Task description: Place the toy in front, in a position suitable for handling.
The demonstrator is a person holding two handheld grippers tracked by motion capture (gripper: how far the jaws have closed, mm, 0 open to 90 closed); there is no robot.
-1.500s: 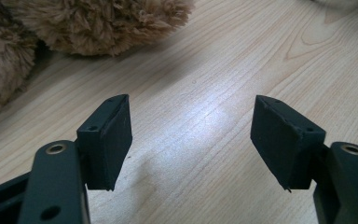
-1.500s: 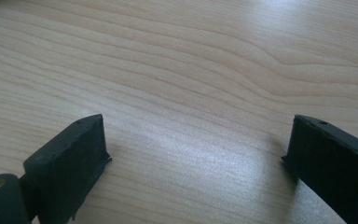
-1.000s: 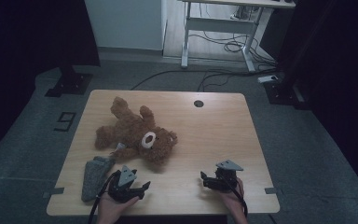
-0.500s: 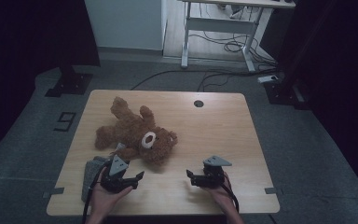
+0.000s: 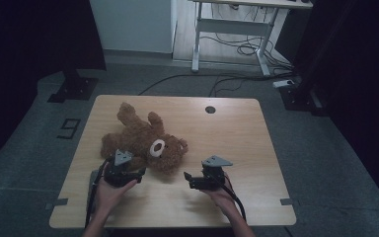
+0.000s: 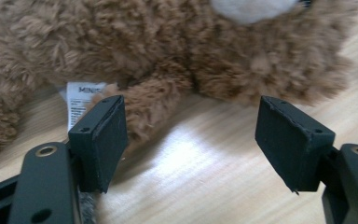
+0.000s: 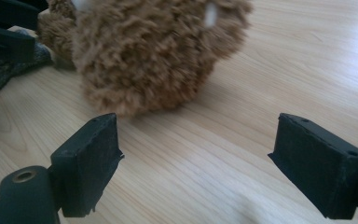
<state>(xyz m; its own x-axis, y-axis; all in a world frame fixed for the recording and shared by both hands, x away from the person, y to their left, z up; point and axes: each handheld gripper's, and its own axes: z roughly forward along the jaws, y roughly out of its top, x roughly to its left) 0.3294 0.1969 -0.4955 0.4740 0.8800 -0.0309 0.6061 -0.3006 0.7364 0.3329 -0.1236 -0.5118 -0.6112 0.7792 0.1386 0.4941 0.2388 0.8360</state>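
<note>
The teddy bear [image 6: 177, 51] just beyond the left fingers [image 6: 100, 140] is shaggy brown plush, its muzzle smoother white cloth, with a printed fabric label [image 6: 81, 102] beside the finger. The worktop [image 7: 223, 154] under the fingers is pale wood-grain, smooth and faintly glossy. The fingers' pads look like matt black, slightly rough foam.

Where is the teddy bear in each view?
High view: teddy bear lies left of centre on the table.
Left gripper view: fills the top, close ahead of the open jaws, white label at left.
Right gripper view: upper left, ahead of the open jaws.
Shared landmark: its white muzzle.
</note>
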